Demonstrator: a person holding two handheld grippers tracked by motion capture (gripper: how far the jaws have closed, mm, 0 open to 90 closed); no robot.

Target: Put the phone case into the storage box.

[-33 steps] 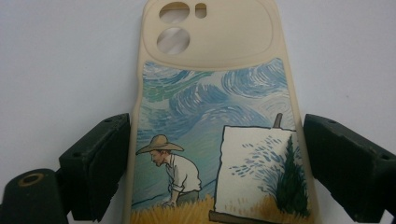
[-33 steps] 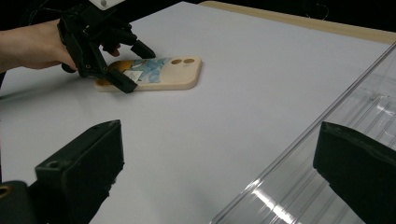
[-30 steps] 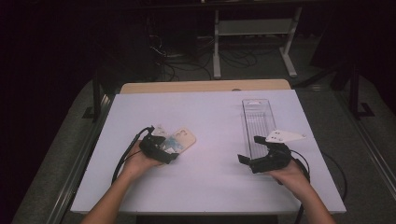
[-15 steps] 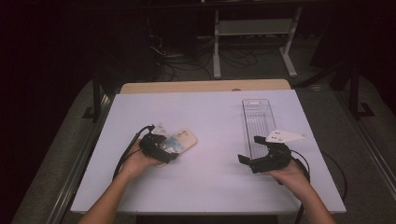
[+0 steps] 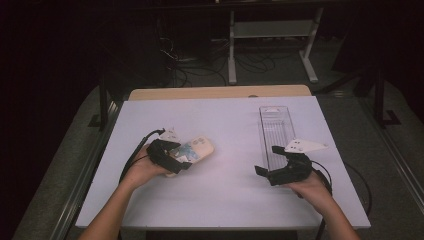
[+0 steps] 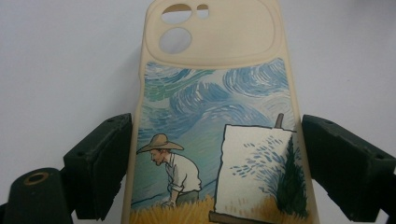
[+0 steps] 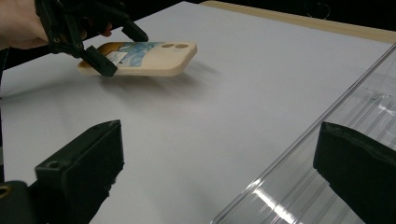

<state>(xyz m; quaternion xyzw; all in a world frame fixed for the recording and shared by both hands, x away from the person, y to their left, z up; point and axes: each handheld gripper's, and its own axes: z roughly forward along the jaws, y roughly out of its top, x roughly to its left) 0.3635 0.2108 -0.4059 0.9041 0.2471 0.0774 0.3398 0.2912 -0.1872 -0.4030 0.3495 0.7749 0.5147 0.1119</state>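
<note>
Left tool (image 5: 172, 160) sits at lower left of the high view, its two black jaws pressed against the long edges of a cream phone case (image 5: 194, 150) printed with a painted scene of a man in a straw hat beside a canvas under a swirling blue sky. In the left gripper view the phone case (image 6: 219, 126) runs up the middle of the frame, camera cut-outs at the top, with one jaw touching each side of its lower half. In the right gripper view the same case (image 7: 144, 58) shows at upper left, clamped by the left tool (image 7: 100, 44) and tilted, clear of the white worktop (image 7: 224, 93) with a soft shadow under it.

Right tool (image 5: 277, 167) rests at lower right of the high view in the person's right hand (image 5: 312, 187), jaws spread wide with nothing between them. Its tips lie just beside the near end of a long clear plastic tray (image 5: 276, 131), which stretches away toward the upper right of the worktop (image 5: 230, 120). In the right gripper view the tray (image 7: 336, 154) crosses the lower right corner, partly between the open jaws.
</note>
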